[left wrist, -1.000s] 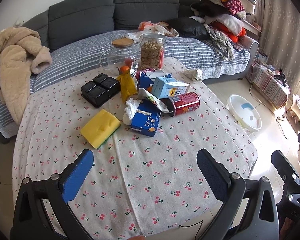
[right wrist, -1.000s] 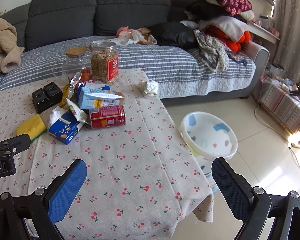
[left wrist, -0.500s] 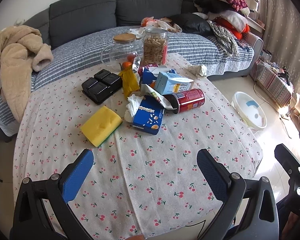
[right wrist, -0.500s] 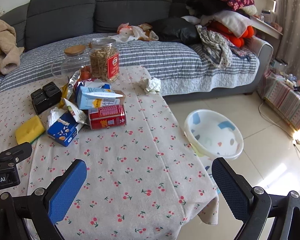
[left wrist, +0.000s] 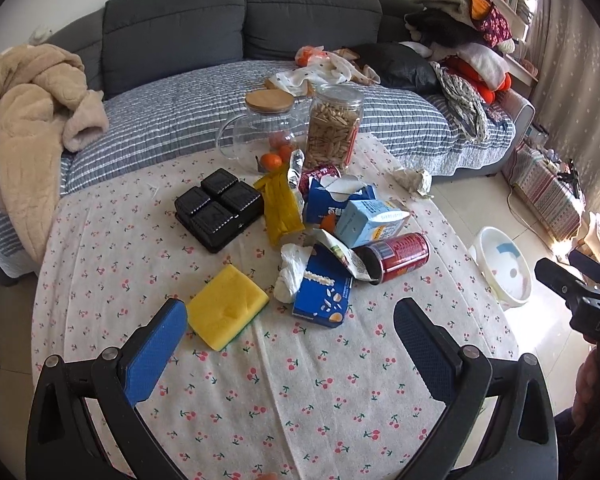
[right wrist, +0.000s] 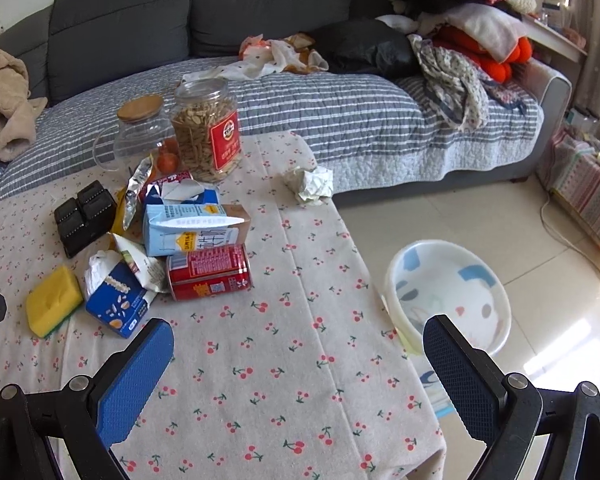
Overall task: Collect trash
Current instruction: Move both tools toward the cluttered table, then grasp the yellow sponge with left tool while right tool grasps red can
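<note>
i've brought both grippers closer to the trash pile. left gripper (left wrist: 288, 320) and right gripper (right wrist: 296, 340) gape wide, empty, above the table (right wrist: 284, 380).

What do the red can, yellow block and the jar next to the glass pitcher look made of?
Red can: looks like thin printed metal, glossy, with a rolled rim.
Yellow block: soft foam sponge, matte and dimpled, with a green layer underneath.
Jar: clear and see-through, glass or plastic, can't tell which.
</note>
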